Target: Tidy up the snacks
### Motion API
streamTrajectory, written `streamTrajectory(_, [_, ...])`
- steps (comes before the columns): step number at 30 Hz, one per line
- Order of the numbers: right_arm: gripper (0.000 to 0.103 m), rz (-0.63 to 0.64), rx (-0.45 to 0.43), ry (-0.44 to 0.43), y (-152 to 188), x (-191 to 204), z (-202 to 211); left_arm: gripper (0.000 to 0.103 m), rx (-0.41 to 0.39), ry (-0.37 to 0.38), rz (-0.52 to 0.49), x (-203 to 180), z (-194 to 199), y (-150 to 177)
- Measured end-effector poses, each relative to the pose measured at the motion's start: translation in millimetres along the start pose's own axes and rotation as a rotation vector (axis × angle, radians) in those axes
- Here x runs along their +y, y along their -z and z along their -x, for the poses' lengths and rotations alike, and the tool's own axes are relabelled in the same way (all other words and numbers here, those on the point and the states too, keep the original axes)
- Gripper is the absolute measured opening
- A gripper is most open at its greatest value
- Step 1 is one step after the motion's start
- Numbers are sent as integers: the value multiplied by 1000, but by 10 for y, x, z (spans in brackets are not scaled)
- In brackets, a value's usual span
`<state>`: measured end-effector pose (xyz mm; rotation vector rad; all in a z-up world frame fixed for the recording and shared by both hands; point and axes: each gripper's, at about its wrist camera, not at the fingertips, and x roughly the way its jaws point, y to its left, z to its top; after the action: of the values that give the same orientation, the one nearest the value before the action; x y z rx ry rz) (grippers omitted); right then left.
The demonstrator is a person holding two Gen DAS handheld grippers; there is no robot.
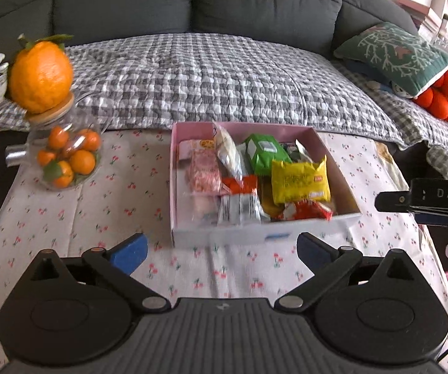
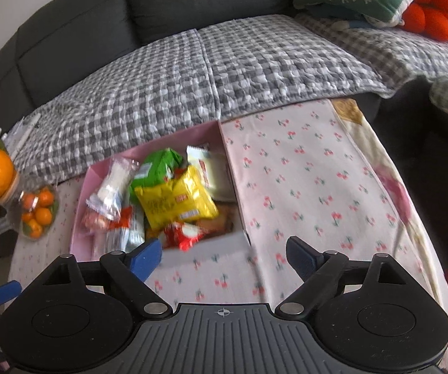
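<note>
Pink snack box [image 1: 333, 146] just beyond the empty left tool [image 1: 222, 251].

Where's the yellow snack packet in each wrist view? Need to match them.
Left wrist: yellow snack packet lies right of centre, on top of the pile in the right half of the pink box.
Right wrist: yellow snack packet lies left of centre, in the same box, beyond the left blue finger.
Shared landmark: green packet just behind the yellow one.
</note>
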<state>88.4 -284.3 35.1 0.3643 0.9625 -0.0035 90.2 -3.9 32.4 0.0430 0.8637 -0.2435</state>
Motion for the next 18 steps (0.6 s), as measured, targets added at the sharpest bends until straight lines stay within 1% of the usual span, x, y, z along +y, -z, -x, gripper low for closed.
streamTrajectory(4, [89, 14, 2, 1, 182, 5, 125, 102, 16, -1, 17, 36, 82, 145])
streamTrajectory(8, [90, 23, -1, 0, 343, 10, 203, 102, 9, -17, 28, 50, 150, 254])
streamTrajectory(12, [90, 43, -18, 11, 481, 34, 216, 102, 2, -54, 14, 36, 164, 348])
streamTrajectory(14, [91, 63, -27, 24, 555, 55, 193, 102, -5, -82, 1, 31, 147, 379])
streamTrajectory(16, [91, 83, -13, 64, 584, 96, 169, 102, 29, -119, -2, 22, 110, 338])
streamTrajectory(18, [91, 104, -28, 78, 600, 128, 192, 102, 18, -116, -2, 30, 126, 316])
